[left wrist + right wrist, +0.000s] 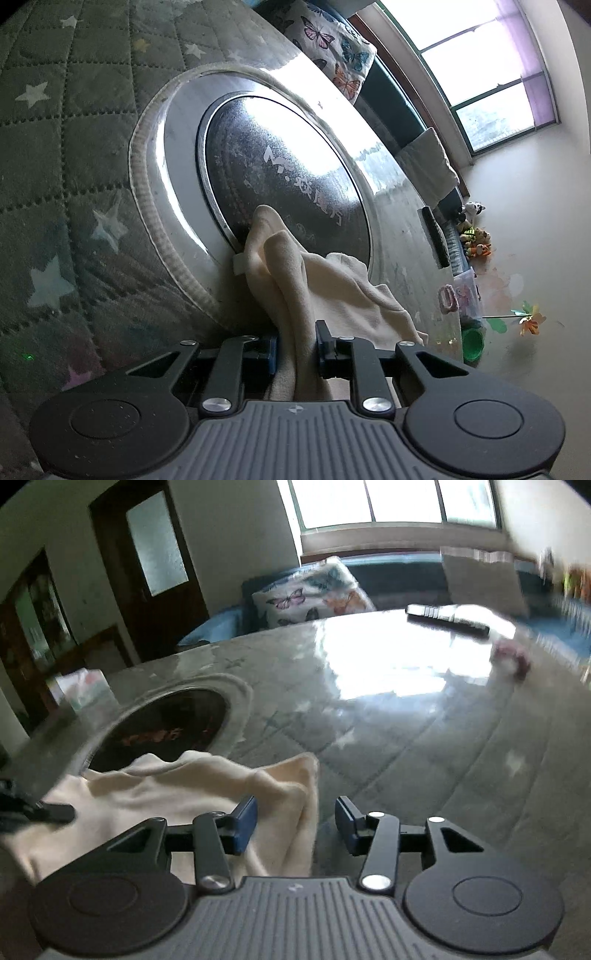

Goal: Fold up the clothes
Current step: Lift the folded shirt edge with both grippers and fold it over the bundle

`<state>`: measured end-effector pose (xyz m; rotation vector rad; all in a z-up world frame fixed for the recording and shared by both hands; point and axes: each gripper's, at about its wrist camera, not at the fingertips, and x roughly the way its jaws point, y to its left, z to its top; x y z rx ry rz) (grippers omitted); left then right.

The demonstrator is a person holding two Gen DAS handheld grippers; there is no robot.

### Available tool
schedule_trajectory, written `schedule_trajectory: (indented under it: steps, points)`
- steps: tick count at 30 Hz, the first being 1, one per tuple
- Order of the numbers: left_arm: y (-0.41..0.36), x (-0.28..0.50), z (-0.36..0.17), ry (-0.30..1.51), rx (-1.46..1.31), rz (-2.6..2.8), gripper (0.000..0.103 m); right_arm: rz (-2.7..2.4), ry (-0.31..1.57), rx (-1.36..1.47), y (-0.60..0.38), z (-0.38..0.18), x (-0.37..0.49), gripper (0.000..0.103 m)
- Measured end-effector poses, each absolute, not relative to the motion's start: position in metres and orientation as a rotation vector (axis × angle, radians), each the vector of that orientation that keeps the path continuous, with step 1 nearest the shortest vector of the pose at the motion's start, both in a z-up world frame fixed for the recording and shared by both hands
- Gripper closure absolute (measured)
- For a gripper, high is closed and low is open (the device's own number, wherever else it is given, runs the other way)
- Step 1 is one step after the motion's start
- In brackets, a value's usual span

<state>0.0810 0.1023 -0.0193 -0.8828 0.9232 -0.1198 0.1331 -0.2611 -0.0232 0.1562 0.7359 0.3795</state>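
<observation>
The left gripper point(297, 349) clenches a bunched fold of the cream fleece garment point(325, 291), probably anchoring it. The right gripper point(295, 825) stands released beside the cloth's corner. Beyond, the garment drapes over the glossy grey table point(388, 709) and its dark round inset plate point(288, 173).

Black left gripper point(297, 350) and right gripper point(295, 821): blue pads, silver rivets, ribbed grey housing, round black discs.

Daylight from window point(491, 74) beyond jaws; panes blown out. Strong glare on glossy table top point(399, 664) ahead of jaws, also on round dark insert point(295, 147). Right wrist view motion-blurred, worst at far right. Fisheye bending, dark corners; foreground dim.
</observation>
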Motion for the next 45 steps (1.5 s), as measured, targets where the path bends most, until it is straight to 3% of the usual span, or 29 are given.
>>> schedule_trajectory:
  steps: [3, 4, 5, 8, 21, 45]
  points:
    - [0.101, 0.082, -0.017, 0.925, -0.867, -0.111, 0.082, 0.404, 0.729, 0.172, -0.261, -0.025, 0.133, 0.058]
    - [0.100, 0.082, -0.017, 0.926, -0.860, -0.107, 0.082, 0.417, 0.733, 0.181, -0.261, -0.025, 0.133, 0.063]
    - [0.099, 0.082, -0.016, 0.927, -0.853, -0.103, 0.082, 0.432, 0.740, 0.191, -0.262, -0.026, 0.132, 0.079]
    - [0.094, 0.083, -0.010, 0.926, -0.819, -0.092, 0.082, 0.444, 0.742, 0.212, -0.259, -0.022, 0.129, 0.092]
    - [0.028, 0.108, 0.035, 0.873, -0.593, -0.153, 0.091, 0.390, 0.596, 0.276, -0.305, 0.023, 0.089, 0.093]
    - [-0.100, 0.140, 0.063, 0.839, -0.329, -0.289, 0.091, 0.190, 0.470, 0.317, -0.385, 0.044, 0.062, 0.093]
